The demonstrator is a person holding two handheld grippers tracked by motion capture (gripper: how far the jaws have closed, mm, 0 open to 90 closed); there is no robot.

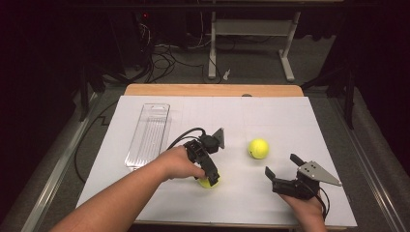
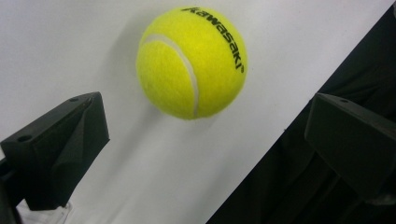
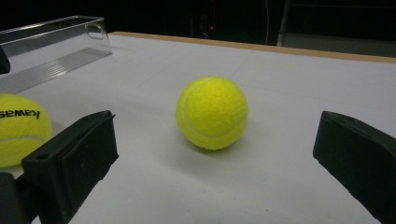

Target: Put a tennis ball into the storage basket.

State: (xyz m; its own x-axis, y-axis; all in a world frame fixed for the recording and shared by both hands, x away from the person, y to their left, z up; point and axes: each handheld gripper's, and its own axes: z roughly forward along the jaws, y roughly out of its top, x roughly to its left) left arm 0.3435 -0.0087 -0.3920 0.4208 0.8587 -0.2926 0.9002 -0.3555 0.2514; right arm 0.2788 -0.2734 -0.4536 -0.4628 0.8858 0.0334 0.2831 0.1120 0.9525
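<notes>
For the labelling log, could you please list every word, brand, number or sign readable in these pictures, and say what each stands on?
"Kawasaki": black print on the near tennis ball, read in the left gripper view.
"awasak": the same print cut off at the frame edge in the right gripper view, on that ball.
The far tennis ball shows no print.
The clear tray shows no readable text.

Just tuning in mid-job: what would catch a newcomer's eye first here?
Two bright yellow tennis balls on the white table: the near ball under the open left claw, the far ball mid-table ahead of the open right claw. A clear plastic tray lies at the left.
</notes>
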